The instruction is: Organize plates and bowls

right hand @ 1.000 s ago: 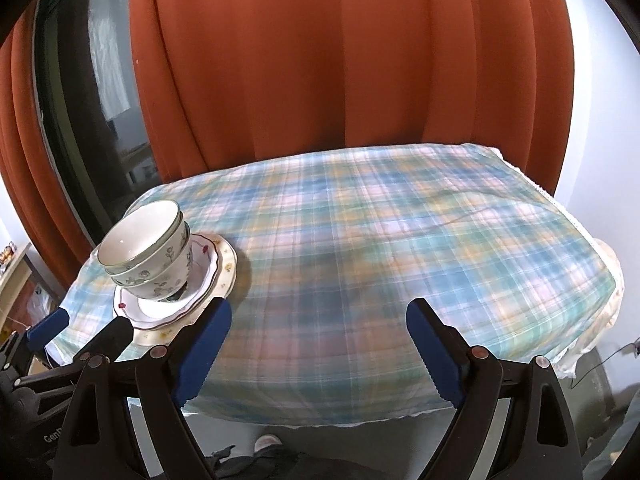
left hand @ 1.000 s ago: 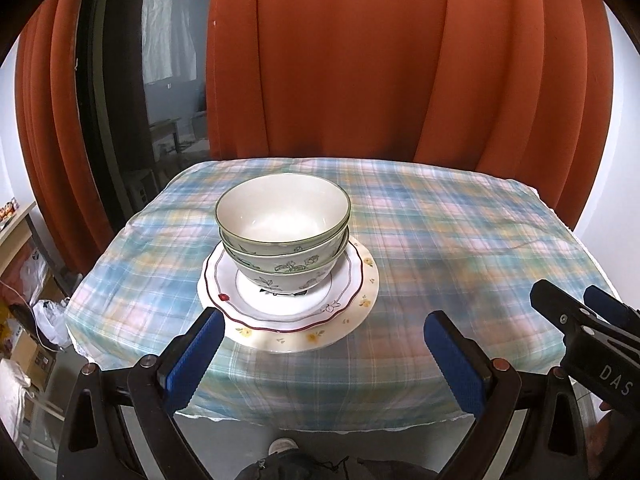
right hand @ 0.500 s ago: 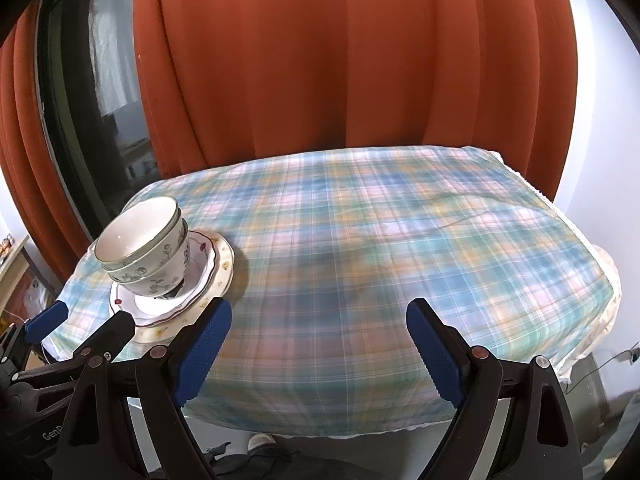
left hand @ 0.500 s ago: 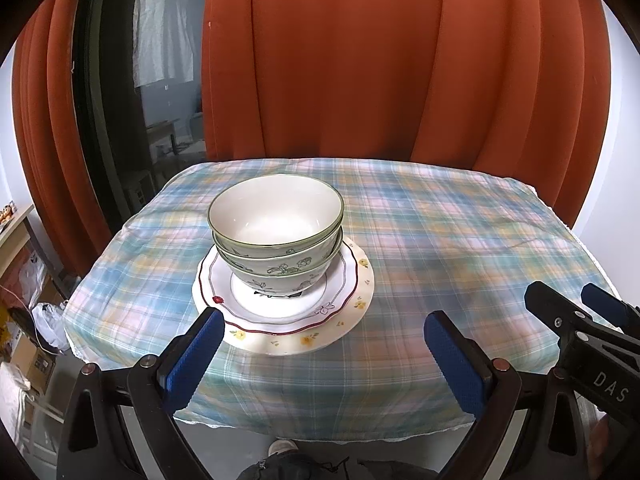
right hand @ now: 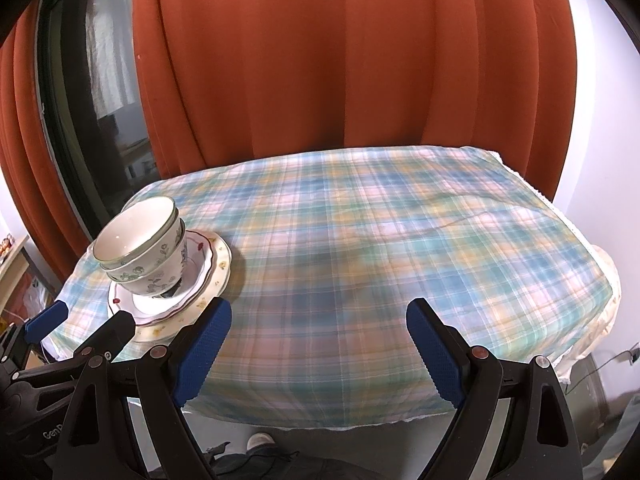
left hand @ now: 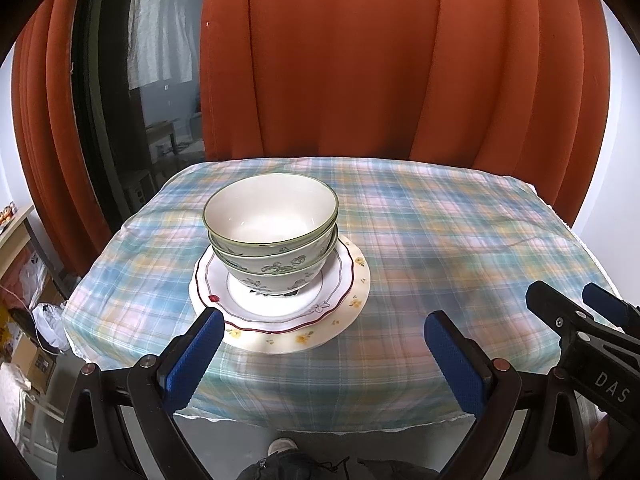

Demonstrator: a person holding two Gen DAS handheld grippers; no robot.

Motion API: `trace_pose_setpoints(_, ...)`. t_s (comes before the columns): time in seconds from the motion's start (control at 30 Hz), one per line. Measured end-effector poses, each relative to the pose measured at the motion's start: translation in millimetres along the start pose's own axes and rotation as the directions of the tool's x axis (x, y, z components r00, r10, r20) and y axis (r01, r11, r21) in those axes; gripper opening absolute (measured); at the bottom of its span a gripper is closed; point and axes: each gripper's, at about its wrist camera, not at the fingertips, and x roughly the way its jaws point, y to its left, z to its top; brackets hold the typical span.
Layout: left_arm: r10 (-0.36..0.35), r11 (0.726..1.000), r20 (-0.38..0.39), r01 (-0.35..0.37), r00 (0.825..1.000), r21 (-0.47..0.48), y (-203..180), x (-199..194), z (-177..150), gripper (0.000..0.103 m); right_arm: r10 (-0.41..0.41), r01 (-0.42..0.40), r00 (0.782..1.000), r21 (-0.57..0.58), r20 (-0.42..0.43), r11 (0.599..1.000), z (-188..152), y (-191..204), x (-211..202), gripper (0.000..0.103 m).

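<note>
Two views are given. From the left wrist, the left gripper is seen held above the near edge of the table, which is covered by a pastel plaid cloth; its blue-padded jaws are spread wide with nothing between them. A stack of nested bowls, white with green floral print and green rims, is seen upright on the left half of the table. The bowls are set on a scalloped plate with a dark red line, which in turn rests on a larger cream plate with yellow flowers. At the right edge of this view, part of the right gripper is seen, apart from the crockery. Orange curtains are hung behind the table, and a shoe tip is visible on the floor below.

From the right wrist, the right gripper is seen with jaws wide apart and unloaded, above the near table edge. The bowl stack and plates are placed at the far left of the cloth, beyond the left finger, untouched.
</note>
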Motion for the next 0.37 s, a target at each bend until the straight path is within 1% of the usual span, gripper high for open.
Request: trace_pose_setpoints(0.37, -0.002, 1.000, 0.000, 0.002, 1.000, 0.003, -4.4, -0.8, -0.7, 0.101, 0.000, 0.000, 1.000, 0.001, 0.001, 1.000, -0.7, -5.7, -0.4, 0.091)
